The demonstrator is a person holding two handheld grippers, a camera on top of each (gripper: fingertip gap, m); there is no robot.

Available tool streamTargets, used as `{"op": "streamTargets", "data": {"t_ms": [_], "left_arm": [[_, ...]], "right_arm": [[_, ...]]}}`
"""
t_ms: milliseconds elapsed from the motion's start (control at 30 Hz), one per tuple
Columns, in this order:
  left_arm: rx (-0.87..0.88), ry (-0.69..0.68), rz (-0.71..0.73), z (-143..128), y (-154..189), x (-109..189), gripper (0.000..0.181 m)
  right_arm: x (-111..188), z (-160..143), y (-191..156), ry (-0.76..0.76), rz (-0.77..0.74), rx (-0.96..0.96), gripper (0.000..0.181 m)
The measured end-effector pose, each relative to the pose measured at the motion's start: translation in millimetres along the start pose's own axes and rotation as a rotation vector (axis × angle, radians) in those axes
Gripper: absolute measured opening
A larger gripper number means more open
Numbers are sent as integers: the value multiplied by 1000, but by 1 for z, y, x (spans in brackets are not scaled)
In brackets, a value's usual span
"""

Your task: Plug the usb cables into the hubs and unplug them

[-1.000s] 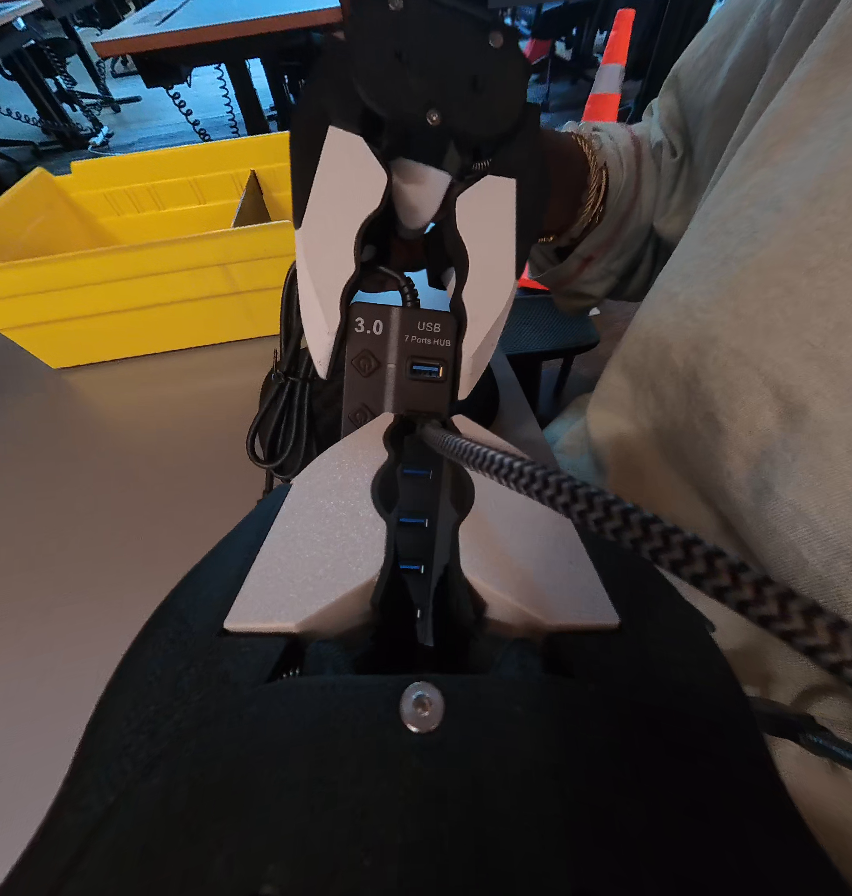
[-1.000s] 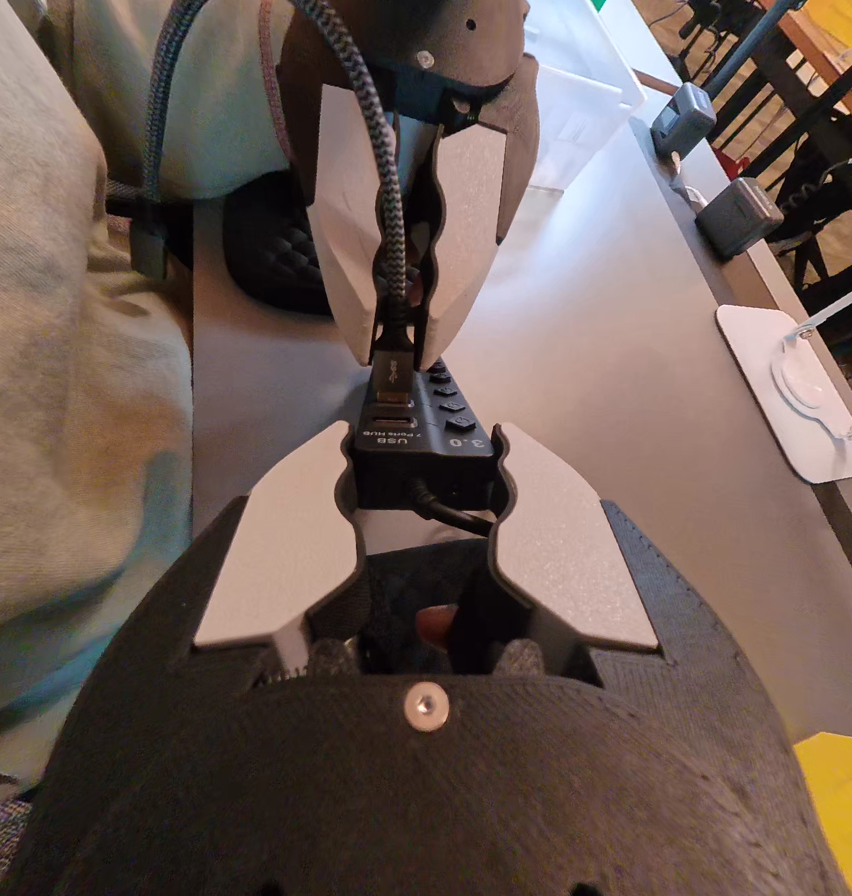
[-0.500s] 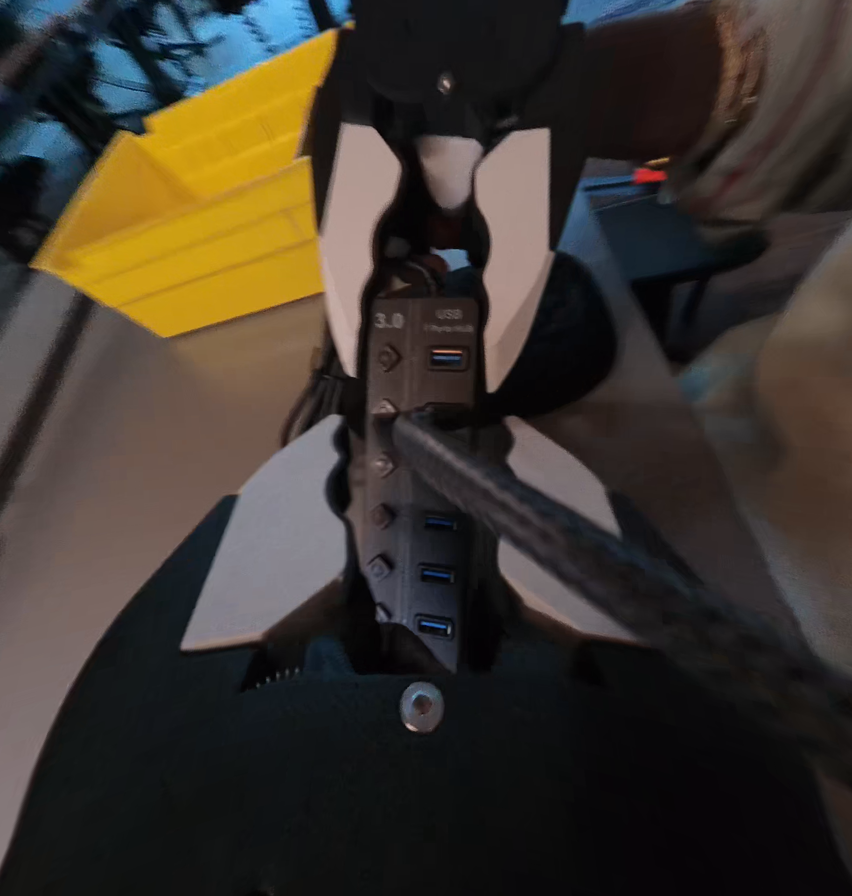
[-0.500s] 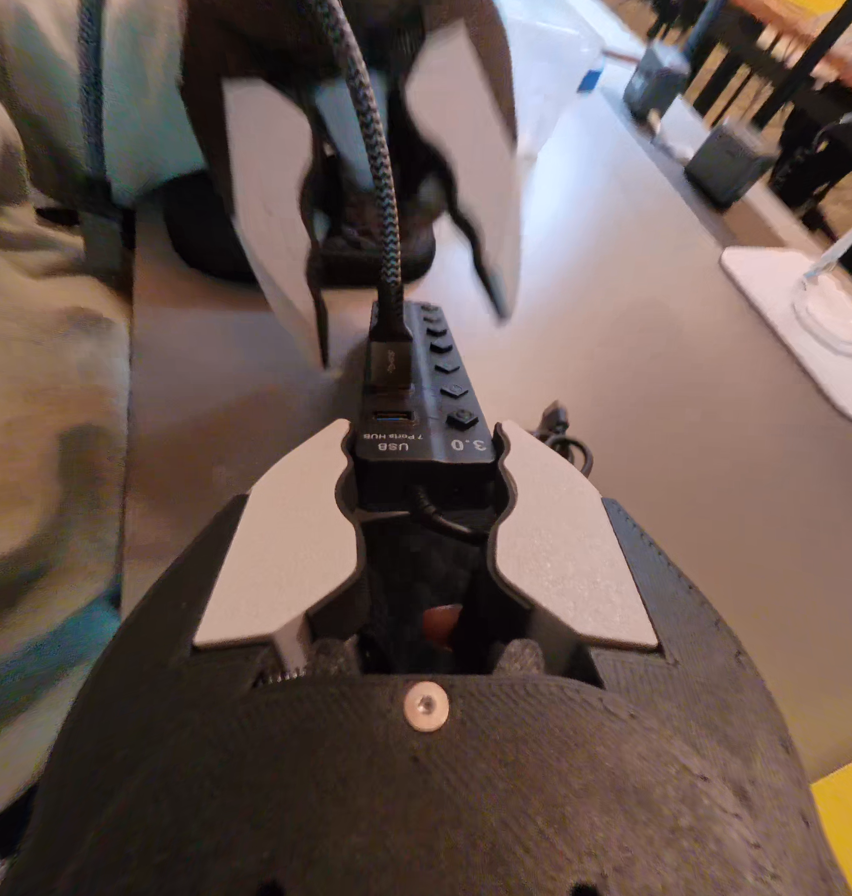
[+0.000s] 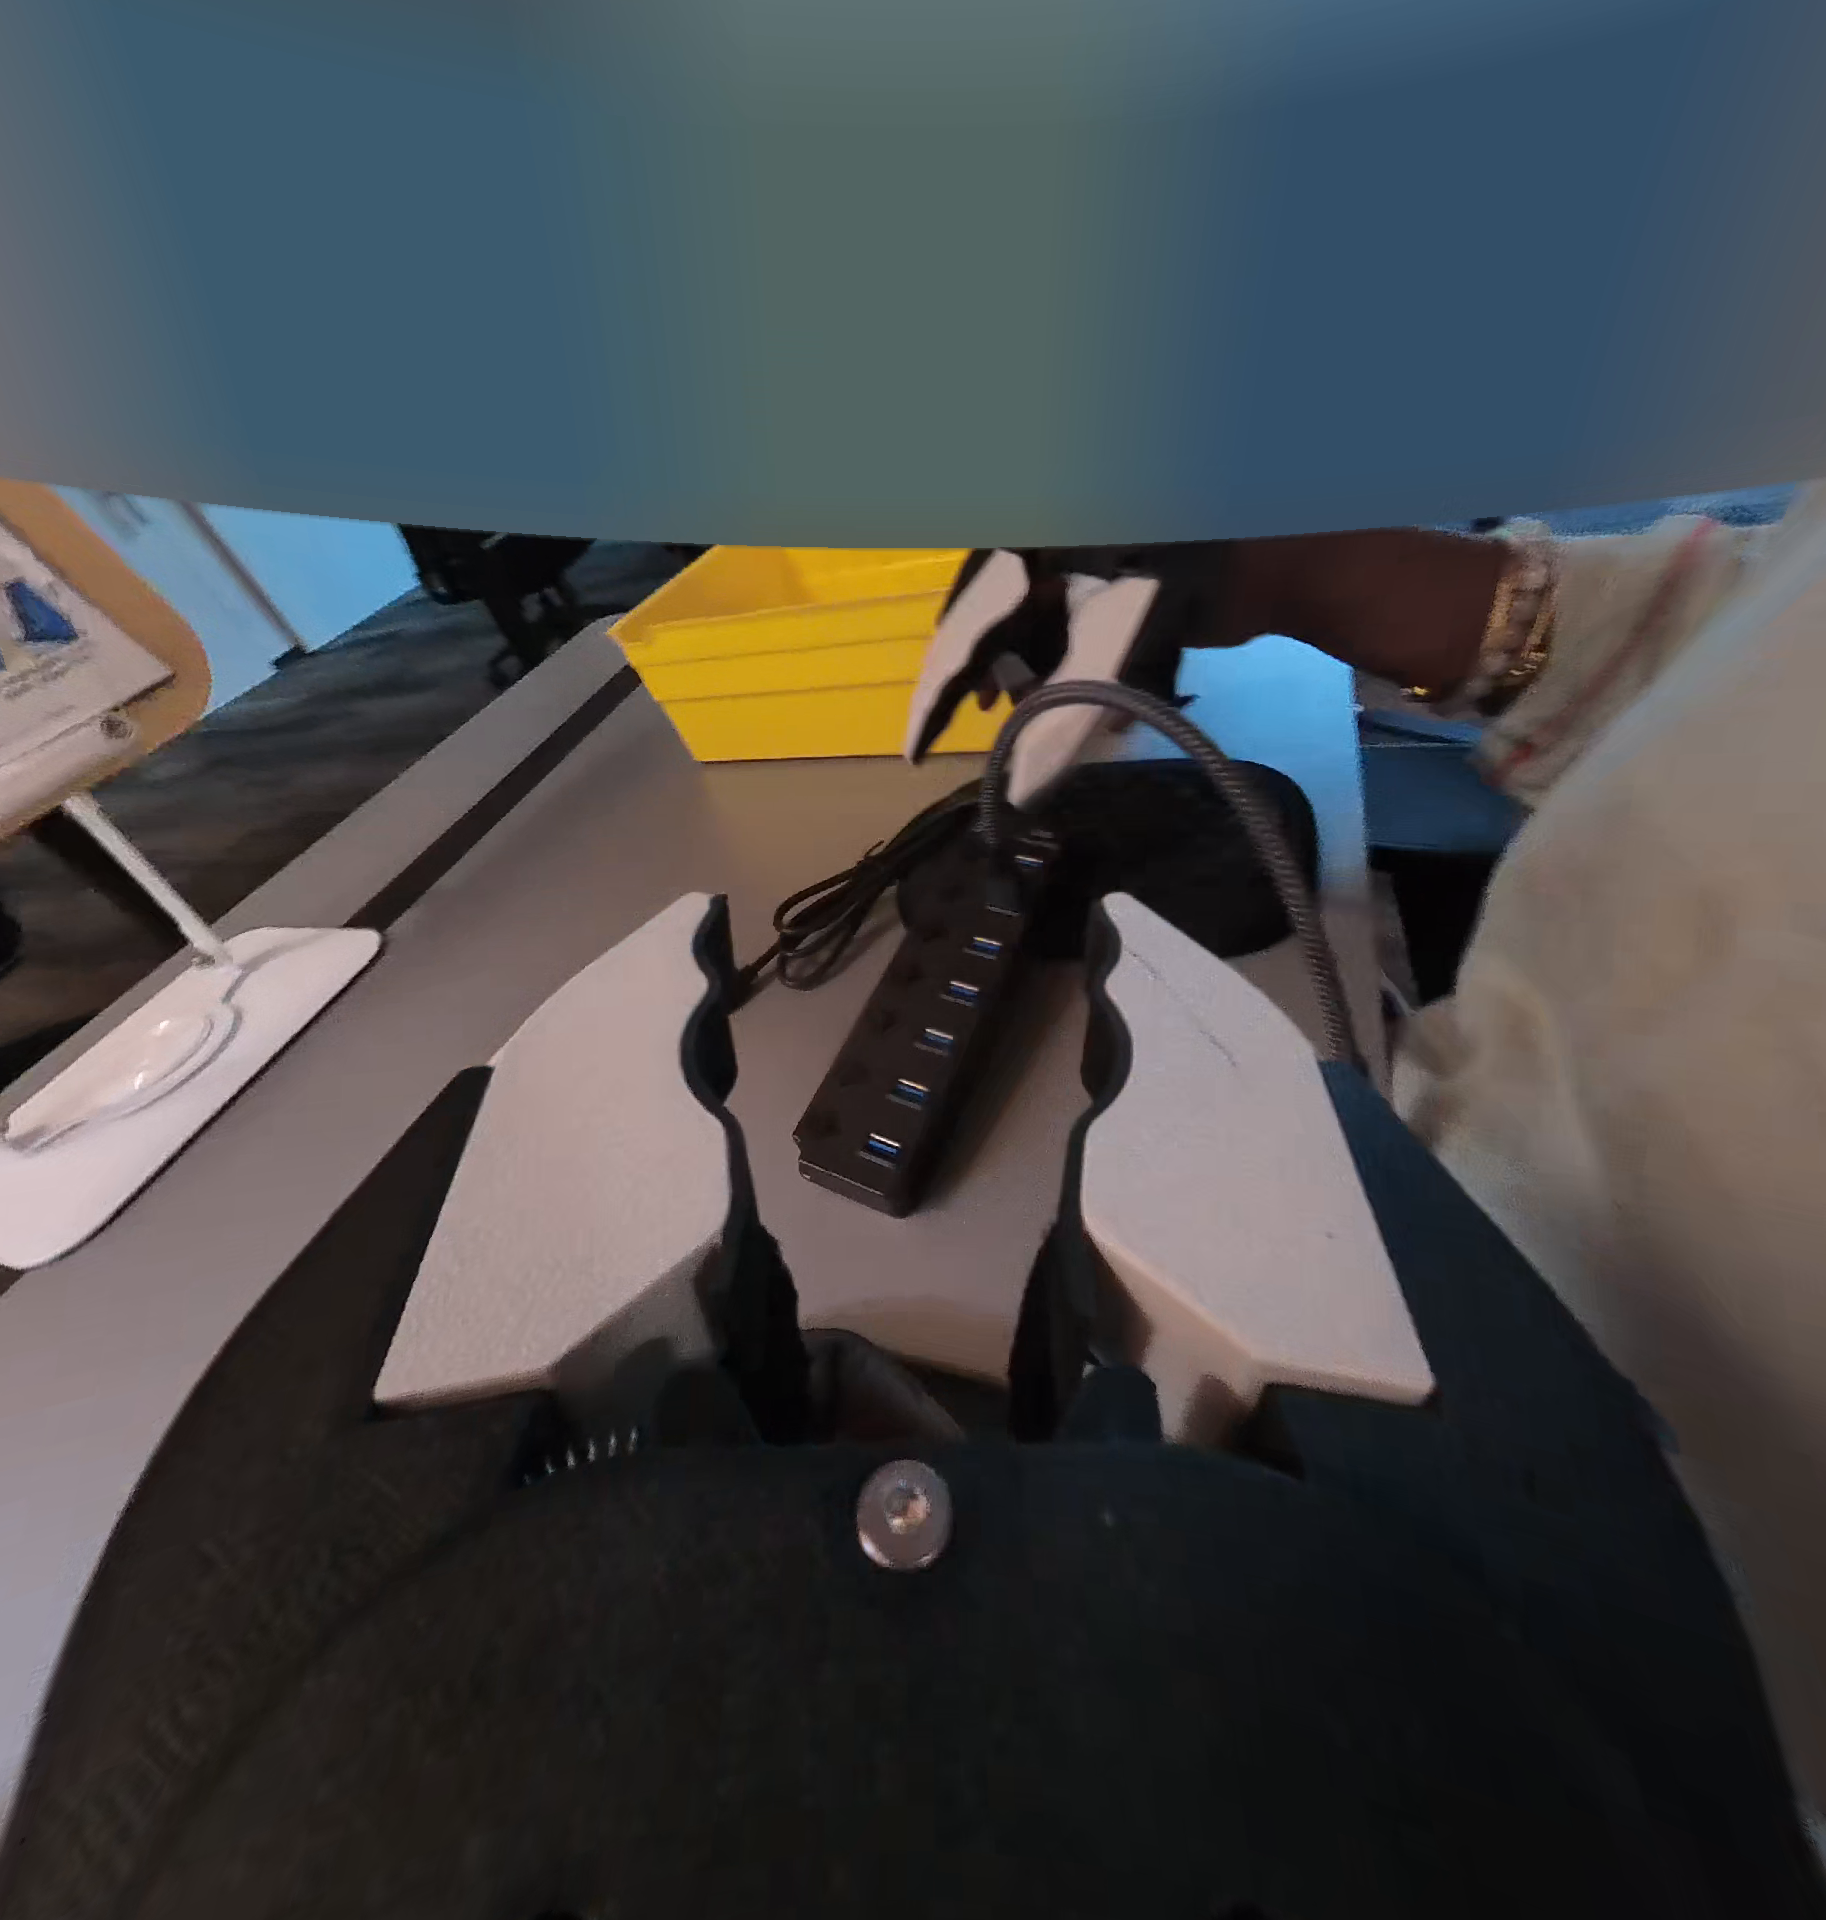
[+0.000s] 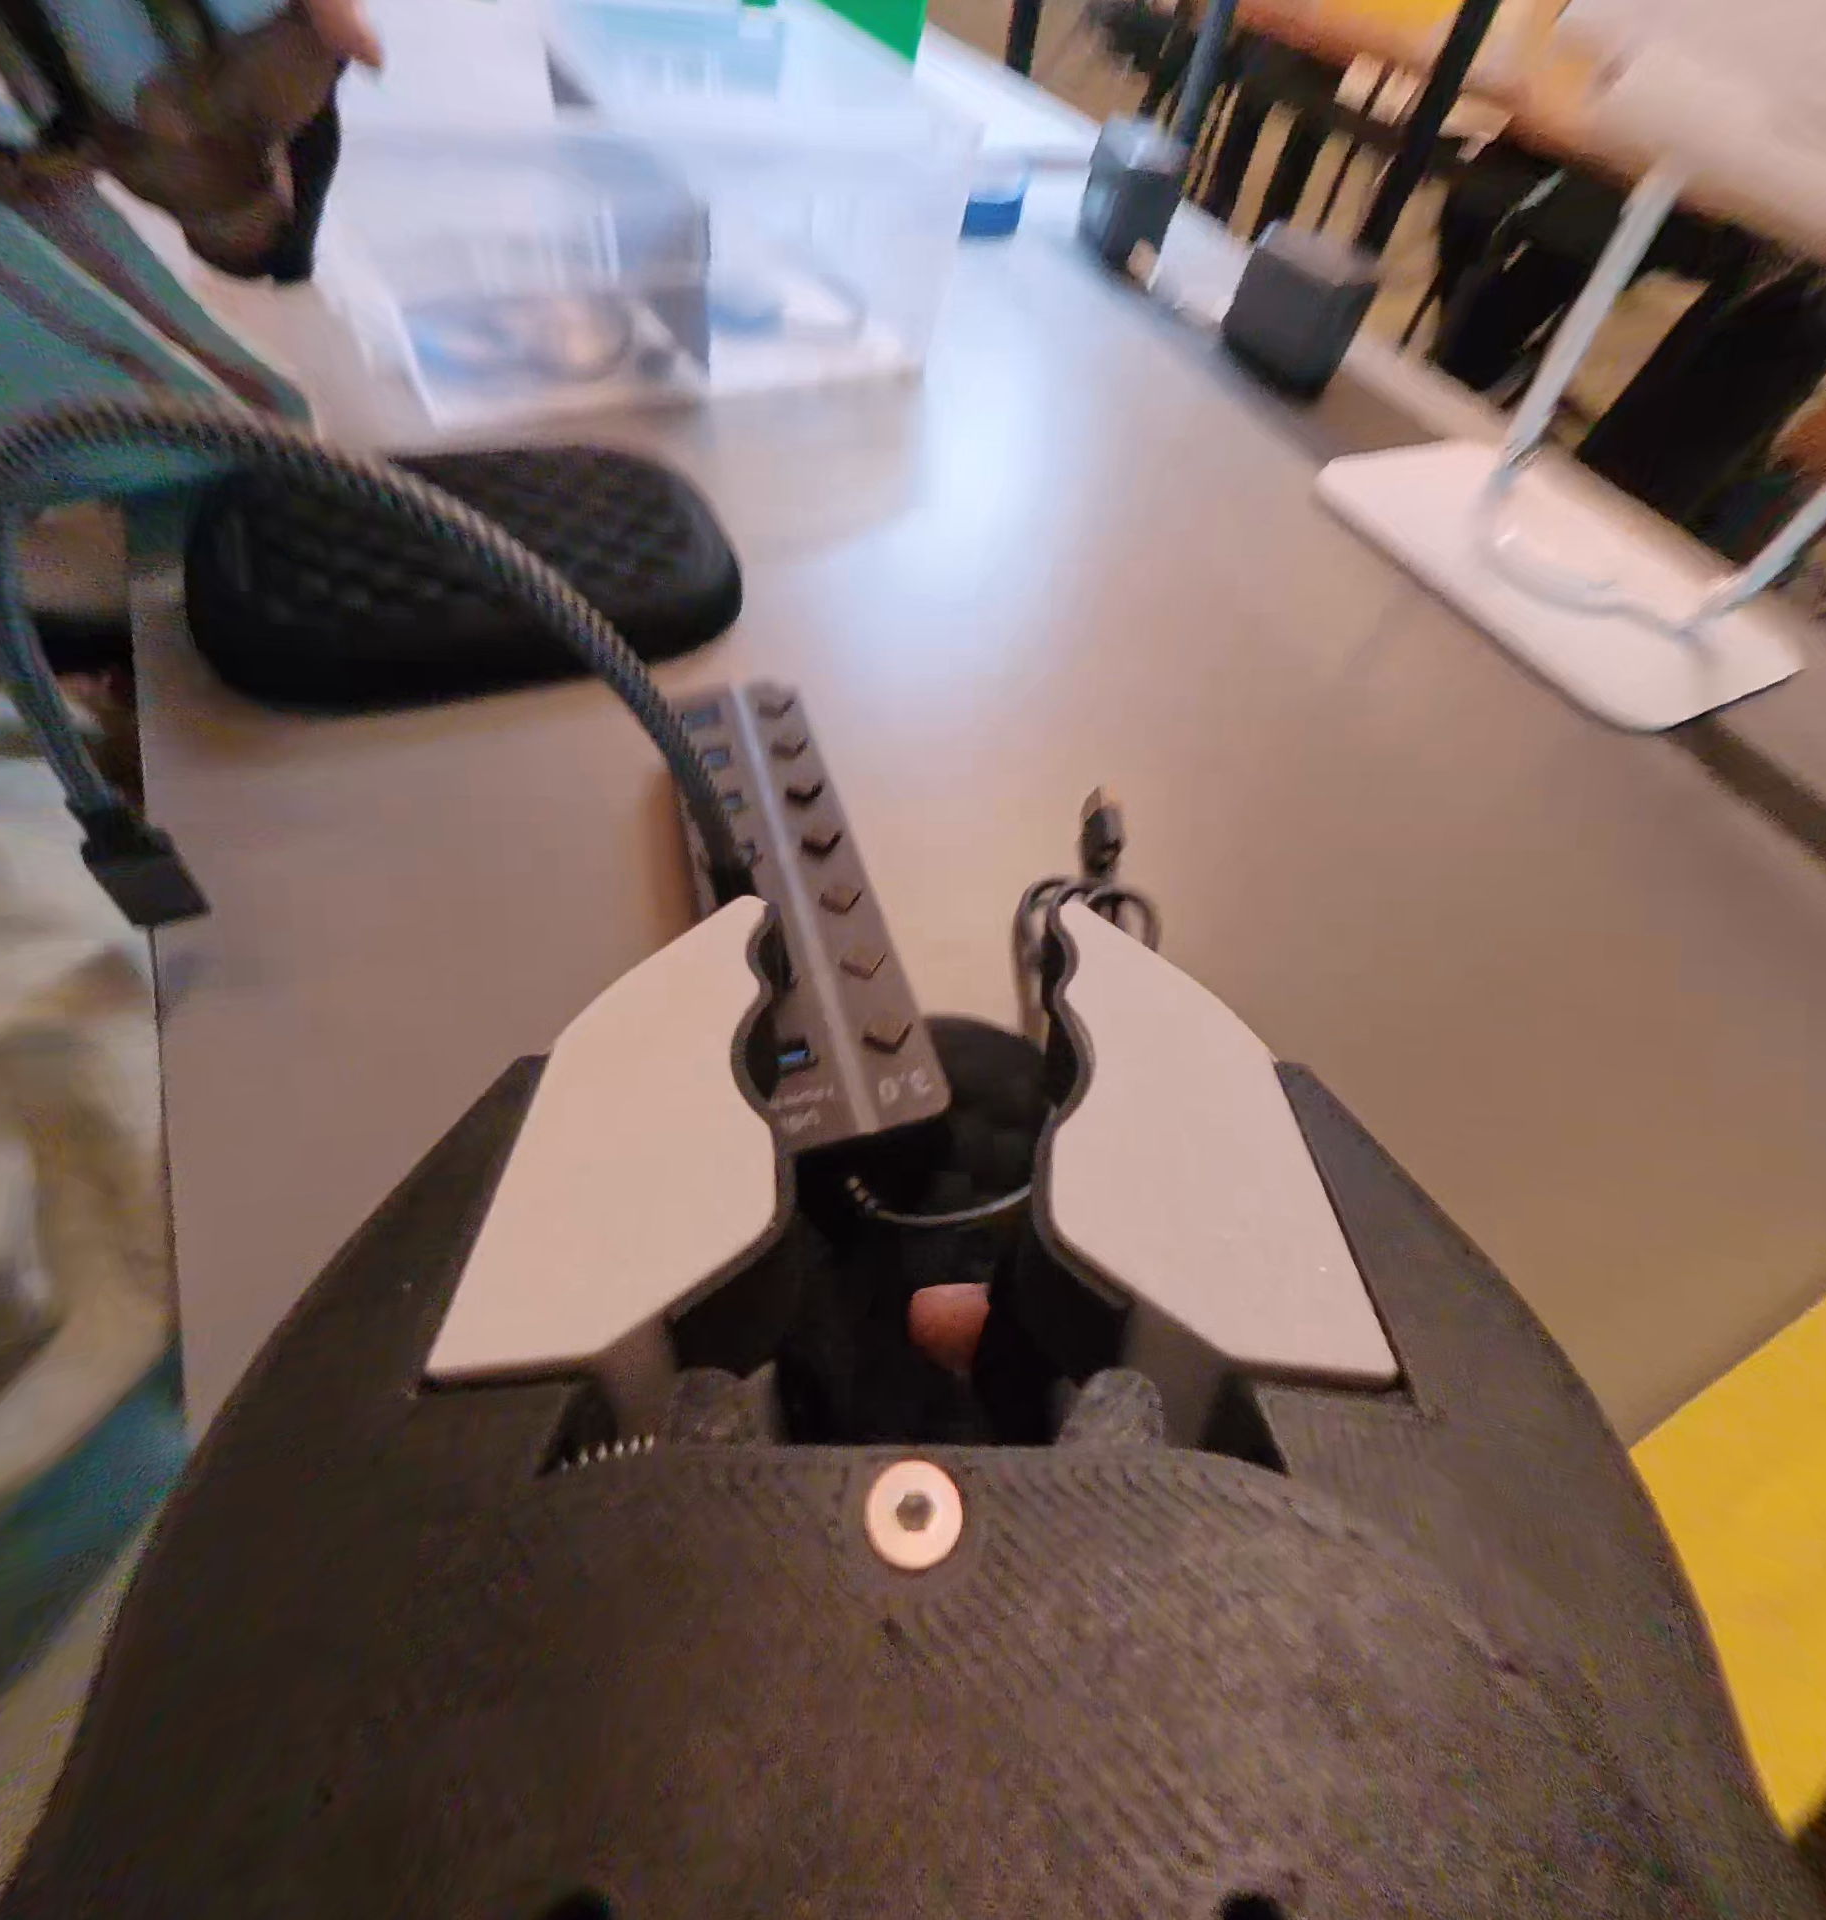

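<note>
Both claws have let go: left claw (image 5: 904, 1049) gapes wide, right claw (image 6: 904, 997) wide around the hub (image 6: 836, 914). Braided cable (image 6: 535, 582) stays plugged; a snag on it could drag the hub off the surface (image 6: 1252, 831).

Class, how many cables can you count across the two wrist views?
2. A braided cable arches from the table's near edge down into the USB hub's port row. A thin black cable lies bundled beside the hub. Others may be hidden.
</note>
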State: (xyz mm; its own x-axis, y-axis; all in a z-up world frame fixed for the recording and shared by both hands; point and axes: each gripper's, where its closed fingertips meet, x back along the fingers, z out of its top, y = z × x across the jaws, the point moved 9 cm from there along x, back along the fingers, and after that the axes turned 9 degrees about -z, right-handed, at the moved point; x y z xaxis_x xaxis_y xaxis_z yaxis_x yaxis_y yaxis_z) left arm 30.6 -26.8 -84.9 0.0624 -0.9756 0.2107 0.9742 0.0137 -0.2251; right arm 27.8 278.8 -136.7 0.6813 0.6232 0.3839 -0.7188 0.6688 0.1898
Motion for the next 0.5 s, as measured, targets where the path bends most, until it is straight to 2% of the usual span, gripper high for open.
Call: {"op": "streamTargets", "data": {"t_ms": [67, 167, 233, 300, 367, 400, 467, 500], "left_arm": [[-41, -31, -3, 8, 1, 16, 65], [-54, -83, 117, 18, -7, 55, 65], [-44, -130, 285, 17, -16, 91, 65], [-5, -245, 565, 7, -30, 132, 64], [95, -424, 859, -12, -42, 172, 62], [179, -512, 960, -24, -46, 188, 62], [391, -653, 1041, -49, -50, 210, 64], [501, -666, 1060, -60, -52, 216, 64]], "right_arm": [[9, 10, 4, 88, -52, 1, 45], [21, 25, 7, 170, -132, 37, 42], [28, 34, 5, 219, -169, 64, 40], [33, 40, 3, 260, -194, 80, 38], [36, 45, 1, 297, -215, 90, 36], [37, 47, 0, 315, -223, 90, 35], [36, 50, -1, 344, -235, 83, 32], [35, 51, -2, 353, -239, 81, 31]]}}
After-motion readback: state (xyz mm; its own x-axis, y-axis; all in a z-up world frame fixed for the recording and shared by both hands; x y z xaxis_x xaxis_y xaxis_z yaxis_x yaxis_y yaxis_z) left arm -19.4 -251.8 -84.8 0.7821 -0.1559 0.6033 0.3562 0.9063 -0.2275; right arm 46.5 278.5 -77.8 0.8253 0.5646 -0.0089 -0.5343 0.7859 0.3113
